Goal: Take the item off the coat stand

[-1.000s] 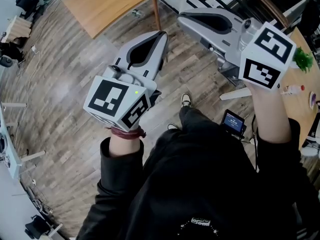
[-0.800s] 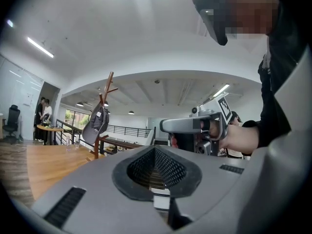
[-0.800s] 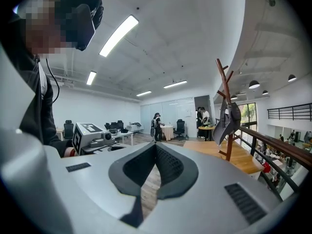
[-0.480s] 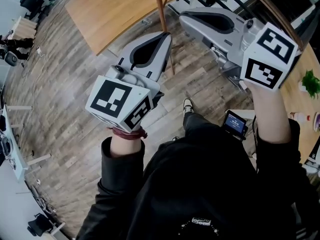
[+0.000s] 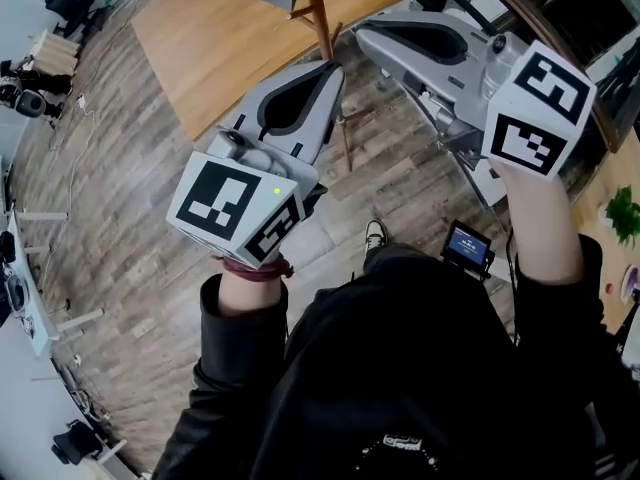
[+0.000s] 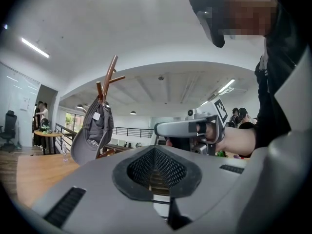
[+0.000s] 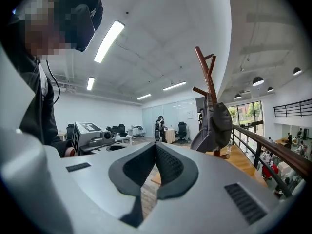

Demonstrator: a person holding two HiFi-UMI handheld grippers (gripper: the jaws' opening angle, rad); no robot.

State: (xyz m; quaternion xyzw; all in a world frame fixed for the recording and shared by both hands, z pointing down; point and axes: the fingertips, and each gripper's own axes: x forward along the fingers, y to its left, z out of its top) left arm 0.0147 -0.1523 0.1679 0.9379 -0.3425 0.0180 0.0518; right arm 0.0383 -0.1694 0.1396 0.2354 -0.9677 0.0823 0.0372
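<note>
Railing [image 7: 273, 152] runs behind the stand [image 7: 207, 77]; cap [image 7: 217, 126] hangs lengthwise down it, brim lowest; left gripper [image 5: 322, 73] and right gripper [image 5: 368, 36] both closed, empty.

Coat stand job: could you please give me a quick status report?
Left gripper shut, empty; right gripper shut, empty. Grey cap hangs on coat stand, ahead of both grippers, untouched. Nothing seen in the way.
</note>
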